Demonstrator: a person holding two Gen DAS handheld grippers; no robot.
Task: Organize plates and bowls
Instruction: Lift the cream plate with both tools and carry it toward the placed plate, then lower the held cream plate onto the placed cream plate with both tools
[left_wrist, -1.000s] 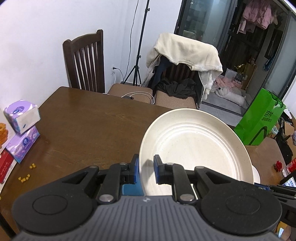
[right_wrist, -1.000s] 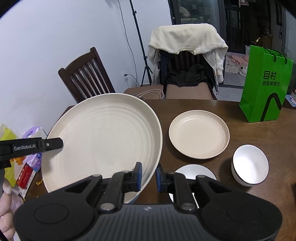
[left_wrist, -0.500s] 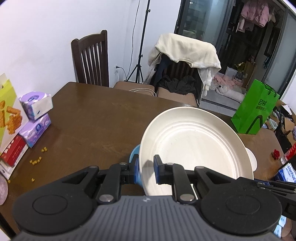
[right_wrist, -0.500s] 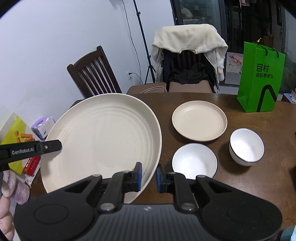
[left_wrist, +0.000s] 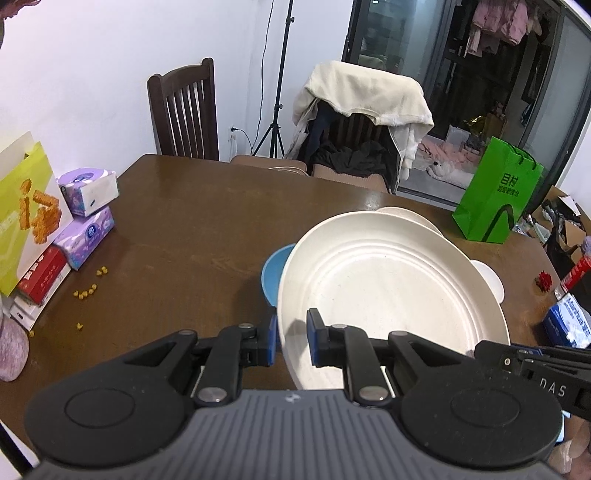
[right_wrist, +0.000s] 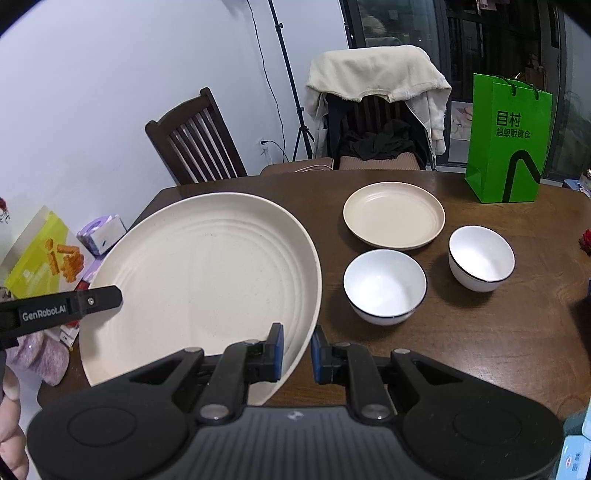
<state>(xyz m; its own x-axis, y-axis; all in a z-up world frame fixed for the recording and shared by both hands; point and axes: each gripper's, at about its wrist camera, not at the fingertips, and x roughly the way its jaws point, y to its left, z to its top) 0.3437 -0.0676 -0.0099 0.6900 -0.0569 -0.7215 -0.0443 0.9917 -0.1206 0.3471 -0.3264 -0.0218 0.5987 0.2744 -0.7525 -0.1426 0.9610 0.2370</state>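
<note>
**Large plate carried by both hand-held grippers above the table**

The left hand-held gripper (left_wrist: 291, 341) and the right hand-held gripper (right_wrist: 297, 354) each clamp an opposite rim of one large cream plate (right_wrist: 203, 280), held tilted above the brown table (right_wrist: 461, 350).

Only the left wrist view shows a blue bowl (left_wrist: 275, 275), at frame centre, mostly hidden behind the plate. Only the right wrist view shows clearly, at centre right, one small beige plate (right_wrist: 393, 216) and two white bowls: one (right_wrist: 384, 286) near the plate, one (right_wrist: 480, 258) further right. In the left view these are mere slivers past the plate's far rim.

One green bag (right_wrist: 508, 138) stands at upper right.
</note>
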